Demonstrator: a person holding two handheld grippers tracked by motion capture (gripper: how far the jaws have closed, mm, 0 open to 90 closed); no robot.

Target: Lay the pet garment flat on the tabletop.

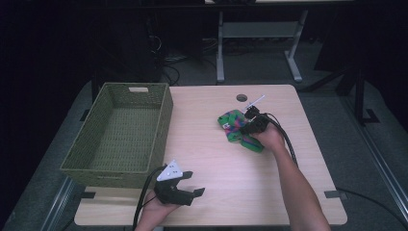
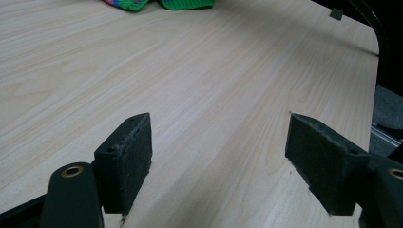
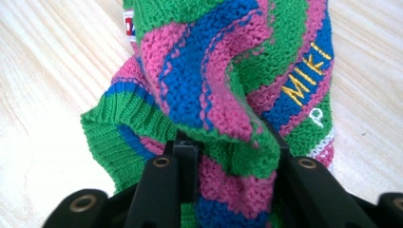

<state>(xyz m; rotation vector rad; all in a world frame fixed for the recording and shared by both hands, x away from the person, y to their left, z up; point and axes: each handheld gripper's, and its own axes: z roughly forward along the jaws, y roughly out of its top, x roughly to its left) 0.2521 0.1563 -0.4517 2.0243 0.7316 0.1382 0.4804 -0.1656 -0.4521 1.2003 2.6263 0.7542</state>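
Setting: a pale wood-grain table (image 1: 211,159) in a dark room, with a grey floor and desk legs seen behind it.

Item 1, right gripper (image 1: 250,122): jaws clenched on a bunched fold of the knitted garment (image 3: 214,85). In the right gripper view the wool is seen gathered between the two black pads, with the ribbed hem and yellow embroidered lettering spread beyond them.

Item 2, knitted garment (image 1: 236,129): striped green, pink and blue, crumpled on the table well to the right of the basket (image 1: 91,166), partly under the right hand.

Item 3, left gripper (image 1: 190,185): jaws spread wide with nothing between them, held low over bare table just in front of the basket's near right corner. A grey three-cornered plate is carried on top.

Item 4, basket: olive woven, rectangular, at the table's left edge. No contents are seen inside; the woven floor is bare.

Handling note, judged: the step appears to be a pick-up of the garment, probably for the basket. A grip through several layers is advised, so that the fold is not pulled out by the hanging weight. A lift high enough for the trailing hem to pass over the basket's rim is recommended before release.
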